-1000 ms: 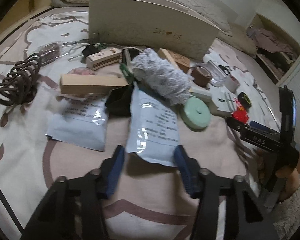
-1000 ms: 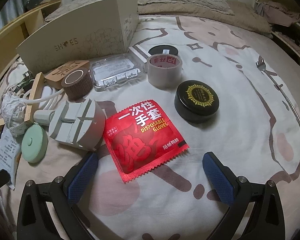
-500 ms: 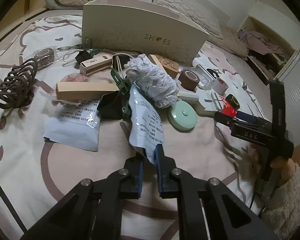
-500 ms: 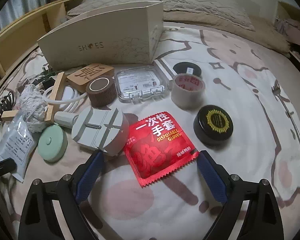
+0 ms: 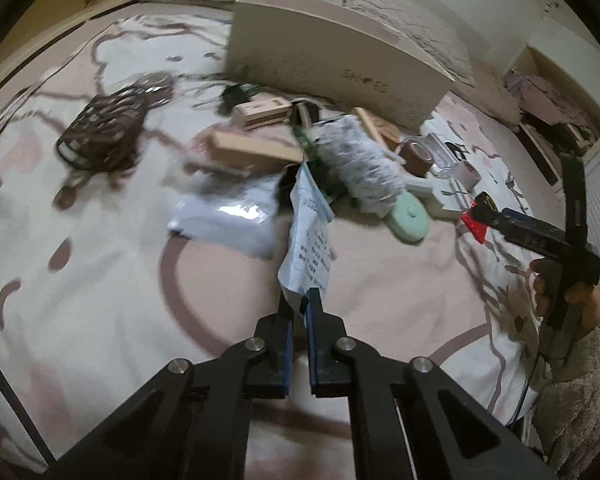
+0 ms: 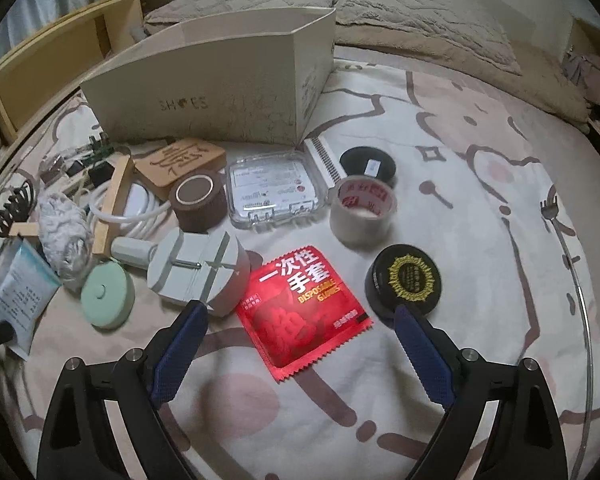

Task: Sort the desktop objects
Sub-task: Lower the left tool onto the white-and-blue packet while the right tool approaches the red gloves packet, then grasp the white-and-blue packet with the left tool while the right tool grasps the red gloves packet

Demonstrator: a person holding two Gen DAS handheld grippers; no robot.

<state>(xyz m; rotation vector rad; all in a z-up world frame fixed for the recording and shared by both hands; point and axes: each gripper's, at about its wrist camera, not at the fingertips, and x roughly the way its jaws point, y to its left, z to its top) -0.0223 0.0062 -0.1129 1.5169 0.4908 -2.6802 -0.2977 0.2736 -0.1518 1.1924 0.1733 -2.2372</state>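
Left gripper (image 5: 300,300): jaws clamped on the near edge of a pale blue printed sachet (image 5: 310,236), which hangs edge-on from the pads, its far end down among the clutter. Printing on it is too blurred to read.

Right gripper (image 6: 300,340): jaws wide apart, holding nothing, set over a red disposable-gloves packet (image 6: 304,306) that lies flat on the bedsheet (image 6: 480,208) between the two blue pads without touching either.

Second pale sachet (image 5: 228,216): flat on the sheet, just left of the held one; partly glare-struck.

Shoe box (image 6: 220,92): cream, open-topped, upright behind the spread; its interior is not visible from either view.

Right-wrist view, in front of the box:
- clear plastic case (image 6: 276,190)
- brown tape roll (image 6: 198,200)
- grey tape roll (image 6: 362,210)
- black round tin (image 6: 406,280) with gold emblem, its near edge hidden behind the right pad
- grey slotted block (image 6: 198,272), partly behind the left pad
- mint round case (image 6: 108,294)
- grey fibrous bundle (image 6: 62,232), possibly a mop head or yarn
- carved wooden plaque (image 6: 180,160)
- spiral notebook (image 6: 320,158), mostly tucked behind the case

Left-wrist view: dark brown hair claw (image 5: 104,136), smeared by motion blur. Small items behind it cannot be made out. A hand (image 5: 572,300) holding the other gripper's handle shows at the right edge, partly cut off.
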